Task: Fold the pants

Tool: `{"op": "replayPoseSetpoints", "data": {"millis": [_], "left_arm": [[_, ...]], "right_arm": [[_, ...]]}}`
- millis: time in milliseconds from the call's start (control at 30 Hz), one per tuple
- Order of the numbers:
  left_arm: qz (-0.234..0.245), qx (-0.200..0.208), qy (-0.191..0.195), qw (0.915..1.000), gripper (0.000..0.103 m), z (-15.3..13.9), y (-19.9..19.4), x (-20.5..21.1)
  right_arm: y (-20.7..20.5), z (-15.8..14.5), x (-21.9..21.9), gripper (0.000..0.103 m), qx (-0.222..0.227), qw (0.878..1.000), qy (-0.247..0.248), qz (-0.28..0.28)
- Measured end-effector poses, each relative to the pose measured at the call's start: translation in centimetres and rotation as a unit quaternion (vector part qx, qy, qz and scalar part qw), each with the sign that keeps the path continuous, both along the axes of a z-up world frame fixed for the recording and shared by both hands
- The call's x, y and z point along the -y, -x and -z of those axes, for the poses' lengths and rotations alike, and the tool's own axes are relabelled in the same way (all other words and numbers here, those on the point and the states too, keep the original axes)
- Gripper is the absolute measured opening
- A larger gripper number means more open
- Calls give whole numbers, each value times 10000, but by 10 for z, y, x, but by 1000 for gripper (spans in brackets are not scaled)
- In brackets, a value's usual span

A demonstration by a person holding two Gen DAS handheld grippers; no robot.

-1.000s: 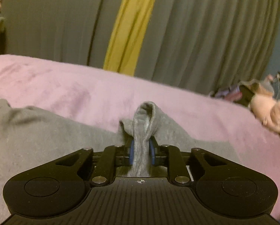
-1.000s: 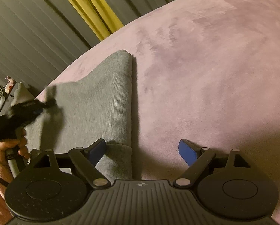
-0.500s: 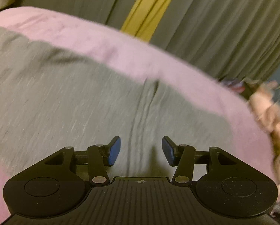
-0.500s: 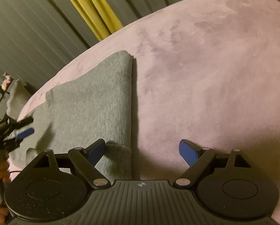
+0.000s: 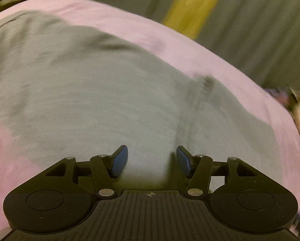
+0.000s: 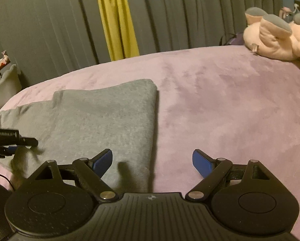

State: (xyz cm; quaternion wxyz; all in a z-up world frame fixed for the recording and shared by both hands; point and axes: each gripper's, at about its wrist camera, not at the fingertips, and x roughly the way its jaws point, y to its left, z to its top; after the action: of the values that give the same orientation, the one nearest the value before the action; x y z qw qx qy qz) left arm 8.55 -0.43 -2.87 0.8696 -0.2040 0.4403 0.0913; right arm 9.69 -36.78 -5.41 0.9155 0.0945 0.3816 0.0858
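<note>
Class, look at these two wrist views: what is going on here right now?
A person with handheld tongs in each hand is folding soft grey knit pants on a pink plush bedspread. The pants lie folded flat. The left tongs are open over the grey fabric, gripping nothing, though that view is blurred. The right tongs are open too, straddling the pants' right edge. A pink plush toy sits at the bed's far right.
</note>
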Motion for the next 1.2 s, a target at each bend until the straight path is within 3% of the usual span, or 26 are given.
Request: {"op": "replayPoseSetpoints", "data": {"millis": [100,167,300,433,500,567,733,800,900,967,1000,1033,1067,1200], "left_arm": [[-668,96,54,9977,61,-8,4,-31],[-1081,467,328,9925,63,-18,14,-62],[-2091,1373,1063,9623,74,-26,47,-146],[-2967,1488,1382,9331,73,-13,79,-221],[-3290,1327,1543,9222,72,0,89,-247],[-3280,1349,1919,9151,71,15,95,-265],[-3112,1882,2798,8885,71,37,89,-294],[-3022,1863,2885,8892,71,39,73,-302],[-2828,1583,2820,9030,72,42,46,-309],[-2866,1506,2767,9048,69,41,34,-309],[-2909,1446,2728,9056,64,38,28,-309],[-2912,1362,2657,9089,37,35,24,-308],[-2851,1292,2565,9144,27,32,19,-305],[-2228,1504,1444,9523,20,-5,11,-277]], "right_arm": [[-6,8,-9,89,-222,9994,183,-167],[-9,11,-10,89,-283,9993,188,-183],[-7,13,-4,90,-326,9995,-15,-36],[-7,14,0,90,-291,9993,-234,39],[-7,14,0,90,-258,9993,-259,25],[-7,15,-3,90,-285,9994,-211,-14],[-10,18,-8,90,-425,9990,-127,4],[-10,17,-8,91,-456,9989,-130,47],[-11,17,-11,92,-489,9988,-42,69],[-12,17,-14,92,-502,9987,43,73],[-12,18,-15,92,-506,9987,80,69],[-12,18,-16,92,-505,9986,101,75],[-12,17,-16,92,-500,9987,108,86],[-10,16,-16,92,-444,9989,110,101]]}}
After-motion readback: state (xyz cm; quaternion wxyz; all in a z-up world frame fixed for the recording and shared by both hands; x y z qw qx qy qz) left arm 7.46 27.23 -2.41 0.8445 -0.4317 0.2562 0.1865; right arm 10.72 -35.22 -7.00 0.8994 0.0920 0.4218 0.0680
